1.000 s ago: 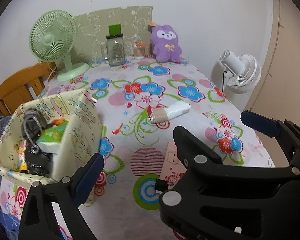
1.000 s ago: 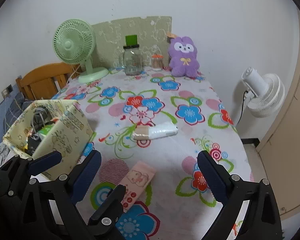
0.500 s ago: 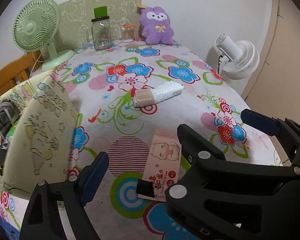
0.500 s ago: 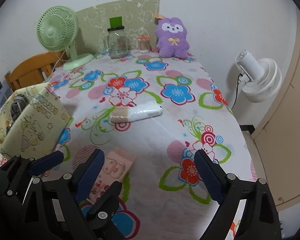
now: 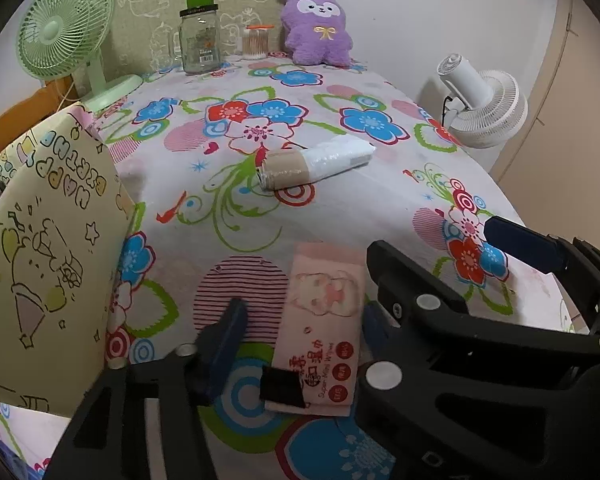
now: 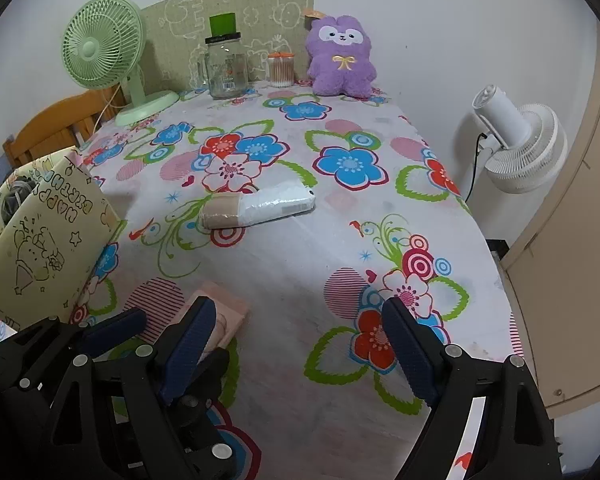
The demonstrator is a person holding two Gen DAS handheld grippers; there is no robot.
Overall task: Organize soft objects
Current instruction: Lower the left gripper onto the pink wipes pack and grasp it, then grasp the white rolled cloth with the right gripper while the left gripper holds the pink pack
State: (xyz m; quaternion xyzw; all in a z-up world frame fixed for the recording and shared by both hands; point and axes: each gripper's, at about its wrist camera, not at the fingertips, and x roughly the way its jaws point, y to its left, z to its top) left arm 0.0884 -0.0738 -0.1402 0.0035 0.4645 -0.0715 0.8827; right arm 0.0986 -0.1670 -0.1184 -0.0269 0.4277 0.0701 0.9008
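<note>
A pink wet-wipes pack (image 5: 324,320) lies flat on the flowered tablecloth, between the open jaws of my left gripper (image 5: 300,328); the fingers are not closed on it. In the right wrist view the pack (image 6: 224,312) is partly hidden behind the grippers. My right gripper (image 6: 300,344) is open and empty over the cloth. A white and tan wrapped roll (image 5: 312,162) lies mid-table, also in the right wrist view (image 6: 260,210). A yellow fabric box (image 5: 48,248) with cables stands at the left (image 6: 48,240). A purple plush (image 6: 340,58) sits at the back.
A green desk fan (image 6: 104,52), a glass jar (image 6: 224,68) and a cotton-swab jar (image 6: 281,69) stand along the back wall. A white fan (image 6: 516,140) stands off the table's right edge. A wooden chair (image 6: 60,124) is at the left.
My left gripper has moved forward and down so its open jaws now straddle the pink pack. My right gripper has moved forward alongside it. The roll has not moved.
</note>
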